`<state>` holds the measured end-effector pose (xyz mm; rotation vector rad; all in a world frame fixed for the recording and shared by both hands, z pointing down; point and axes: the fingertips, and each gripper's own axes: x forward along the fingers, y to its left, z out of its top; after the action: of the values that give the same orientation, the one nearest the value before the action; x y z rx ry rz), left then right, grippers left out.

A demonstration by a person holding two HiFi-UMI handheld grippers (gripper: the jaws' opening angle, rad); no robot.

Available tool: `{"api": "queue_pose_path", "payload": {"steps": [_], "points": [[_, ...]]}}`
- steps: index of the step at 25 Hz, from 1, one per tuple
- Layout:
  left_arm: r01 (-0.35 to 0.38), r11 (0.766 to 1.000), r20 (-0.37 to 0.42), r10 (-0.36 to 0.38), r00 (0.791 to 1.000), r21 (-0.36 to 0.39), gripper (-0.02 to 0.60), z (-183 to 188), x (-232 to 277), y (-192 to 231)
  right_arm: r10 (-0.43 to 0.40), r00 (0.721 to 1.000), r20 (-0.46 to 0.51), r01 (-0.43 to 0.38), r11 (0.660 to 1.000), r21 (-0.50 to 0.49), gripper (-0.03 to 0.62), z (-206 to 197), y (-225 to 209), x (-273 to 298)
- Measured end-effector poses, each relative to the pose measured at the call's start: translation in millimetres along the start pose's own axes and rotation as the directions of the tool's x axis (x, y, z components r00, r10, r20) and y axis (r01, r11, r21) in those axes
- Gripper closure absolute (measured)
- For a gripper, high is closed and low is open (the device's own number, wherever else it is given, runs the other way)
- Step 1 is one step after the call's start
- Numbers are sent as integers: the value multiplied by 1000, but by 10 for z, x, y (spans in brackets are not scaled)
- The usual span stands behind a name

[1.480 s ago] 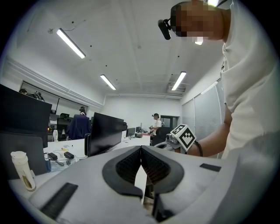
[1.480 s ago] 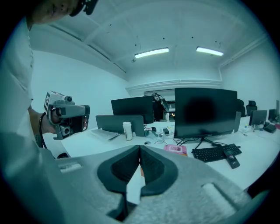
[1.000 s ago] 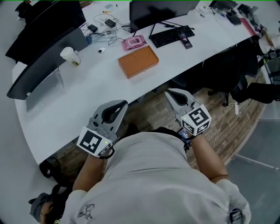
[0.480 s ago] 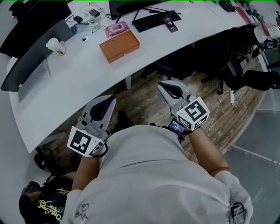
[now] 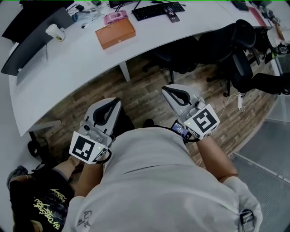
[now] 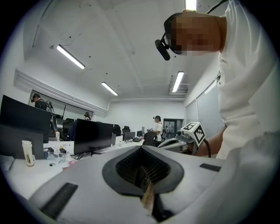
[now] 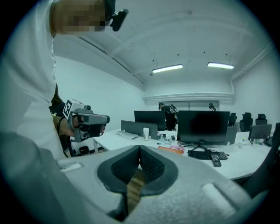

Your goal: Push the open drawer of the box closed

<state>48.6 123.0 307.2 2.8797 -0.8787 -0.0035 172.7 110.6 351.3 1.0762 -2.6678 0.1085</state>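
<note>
The left hand-held gripper [image 5: 111,100] and right hand-held gripper [image 5: 166,89] hang over the floor [image 5: 145,86], jaws pressed together on nothing, well apart from the box [image 5: 115,32] lying on the worktop [image 5: 68,68].

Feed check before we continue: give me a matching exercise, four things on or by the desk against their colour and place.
1 box
2 cup
3 keyboard
4 office chair

a black, on the wooden floor
b orange, on the desk
c black, at the desk's far edge
d white, beside the dark monitor

Pairs: 1-b, 2-d, 3-c, 4-a
</note>
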Motion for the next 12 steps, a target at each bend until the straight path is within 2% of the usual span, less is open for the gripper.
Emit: {"api": "queue_pose_path", "payload": {"steps": [6,12], "points": [[-64,998,-7,64,998,2,581,-97,-140,-549,68,998,14,-68,998,-4,591,-62,318,-423],[-108,994,-8,108,994,5,581,-143,-313,-831,108,993,44,-109,994,5,591,-35,626,-633]]}}
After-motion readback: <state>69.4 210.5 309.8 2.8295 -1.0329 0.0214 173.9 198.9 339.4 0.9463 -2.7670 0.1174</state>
